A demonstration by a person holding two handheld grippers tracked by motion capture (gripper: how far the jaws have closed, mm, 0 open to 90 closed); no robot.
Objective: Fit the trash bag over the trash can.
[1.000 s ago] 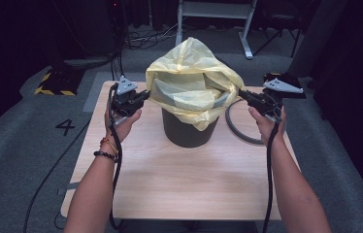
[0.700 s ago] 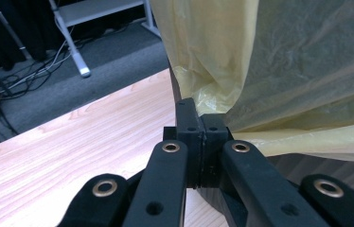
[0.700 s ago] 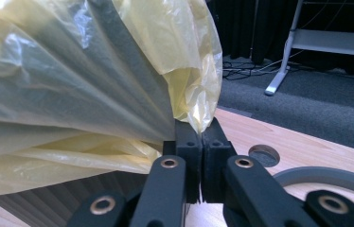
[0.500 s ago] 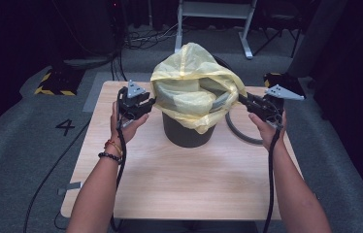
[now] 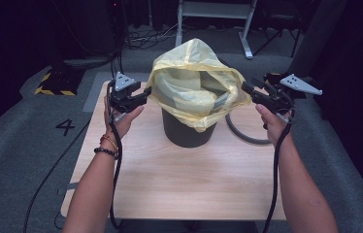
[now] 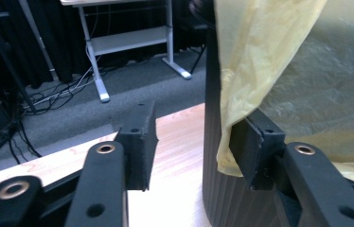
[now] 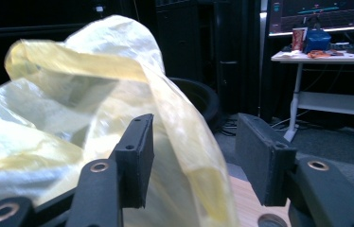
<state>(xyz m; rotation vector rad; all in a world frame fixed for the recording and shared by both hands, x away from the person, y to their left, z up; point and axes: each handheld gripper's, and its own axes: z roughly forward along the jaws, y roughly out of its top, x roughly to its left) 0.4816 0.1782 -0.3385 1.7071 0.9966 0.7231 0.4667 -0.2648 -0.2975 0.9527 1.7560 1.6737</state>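
As the yellow bag (image 5: 194,80) is thin, limp and slippery, it needs pinching at the rim

Both jaws have just been opening: left gripper (image 5: 143,95) and right gripper (image 5: 245,89) released, film loose between them

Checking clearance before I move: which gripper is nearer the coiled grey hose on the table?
Right. The right gripper hangs just above the grey hose, at the yellow bag's right edge. The left gripper is across the black bin, at the bag's left edge.

Your left gripper (image 5: 140,96) and right gripper (image 5: 247,91) are black, each topped by a grey three-cornered plate with a black cable trailing (brass-ringed pivots on the jaws). Beaded bracelets (image 5: 106,146) circle your left wrist.
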